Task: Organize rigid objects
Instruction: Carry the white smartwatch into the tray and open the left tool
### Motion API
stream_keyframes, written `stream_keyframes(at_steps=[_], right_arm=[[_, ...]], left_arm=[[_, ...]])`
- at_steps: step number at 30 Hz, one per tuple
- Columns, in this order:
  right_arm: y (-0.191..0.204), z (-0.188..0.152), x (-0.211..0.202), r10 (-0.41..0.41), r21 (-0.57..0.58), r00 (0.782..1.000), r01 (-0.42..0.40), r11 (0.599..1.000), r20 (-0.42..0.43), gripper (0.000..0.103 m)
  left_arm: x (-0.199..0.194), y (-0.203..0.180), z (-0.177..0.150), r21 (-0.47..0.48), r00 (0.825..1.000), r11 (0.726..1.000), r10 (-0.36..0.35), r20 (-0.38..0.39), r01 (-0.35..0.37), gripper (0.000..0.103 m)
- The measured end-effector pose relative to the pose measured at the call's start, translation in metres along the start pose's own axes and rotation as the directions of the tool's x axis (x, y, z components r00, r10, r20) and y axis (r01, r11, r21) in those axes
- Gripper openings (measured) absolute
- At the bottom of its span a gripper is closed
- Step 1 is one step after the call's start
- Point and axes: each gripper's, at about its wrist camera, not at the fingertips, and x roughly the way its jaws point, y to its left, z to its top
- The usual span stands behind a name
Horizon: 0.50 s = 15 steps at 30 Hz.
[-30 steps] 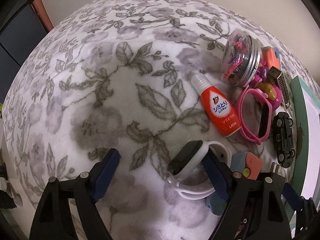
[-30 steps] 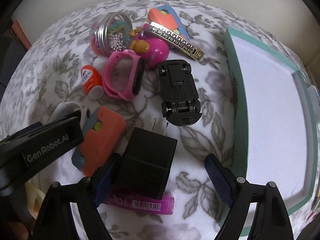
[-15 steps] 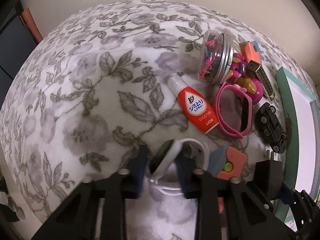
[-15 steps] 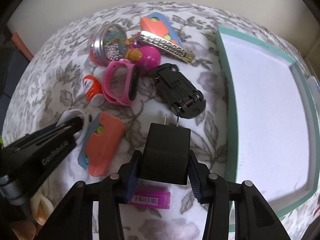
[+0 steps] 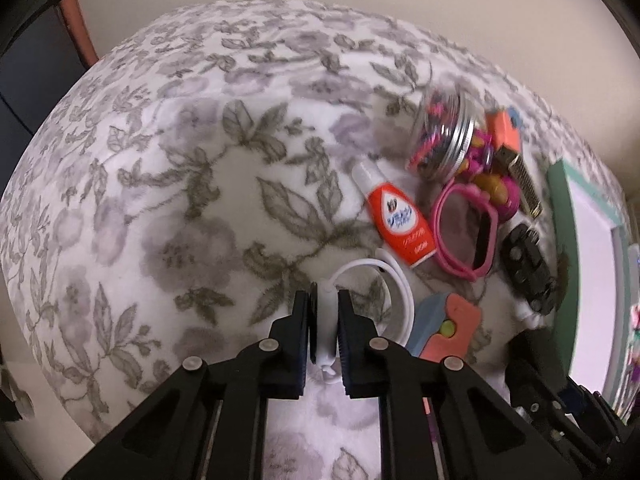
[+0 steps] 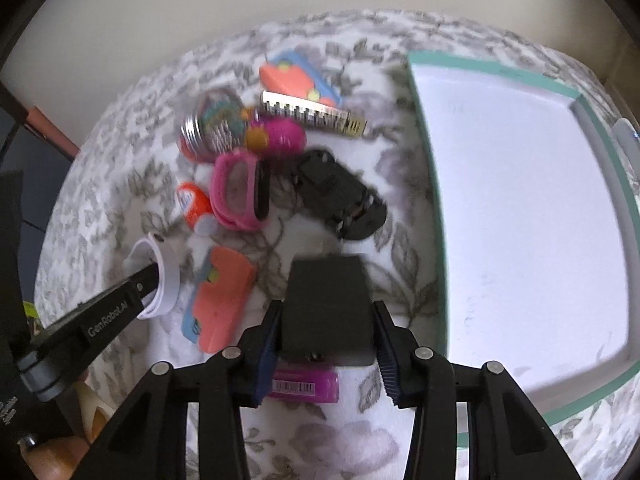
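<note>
A floral grey-and-white fleece blanket (image 5: 168, 184) covered the surface that carried everything, and the shallow white tray with a teal rim (image 6: 520, 216) lay on it as the largest thing, apparently bare inside, with the clutter of small objects spread on the blanket off its left edge. Nearest that edge, the right gripper (image 6: 327, 332) had its jaws closed on the sides of a black block-shaped plug adapter (image 6: 326, 308), which seemed raised off the blanket above a flat magenta packet with a barcode (image 6: 304, 387). Farther from the tray, the left gripper (image 5: 324, 332) had its jaws pinched narrowly on the body of a white looped wristband watch (image 5: 394, 292), the strap curling out ahead of them. Loose near the tray's left edge lay an upturned black toy car (image 6: 340, 200), a pink plastic wristband watch (image 6: 238, 192), an orange squeeze bottle with a white cap (image 5: 400, 220), an orange-and-blue foam piece (image 6: 218, 300), a clear jar with a metal lid (image 5: 444, 140) and a gold comb-like bar (image 6: 312, 114). Both grasps appeared complete, so the step in hand looked like carrying. The next move would probably call for swinging the adapter across the teal rim, clearing it, and setting it down flat; the watch would then need the longer carry over the clutter.
</note>
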Motion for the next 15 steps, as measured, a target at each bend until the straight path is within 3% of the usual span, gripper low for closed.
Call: stream_keyframes(at_steps=[9, 15], right_arm=[[-0.012, 0.01, -0.046, 0.038, 0.027, 0.992, -0.041, 0.999, 0.119, 0.044], [-0.024, 0.025, -0.095, -0.014, 0.031, 0.963, 0.006, 0.999, 0.27, 0.044]], left_arm=[[-0.053, -0.013, 0.009, 0.008, 0.989, 0.999, -0.053, 0.135, 0.052, 0.014], [-0.091, -0.046, 0.023, 0.068, 0.972, 0.99, -0.138, 0.188, 0.127, 0.014]])
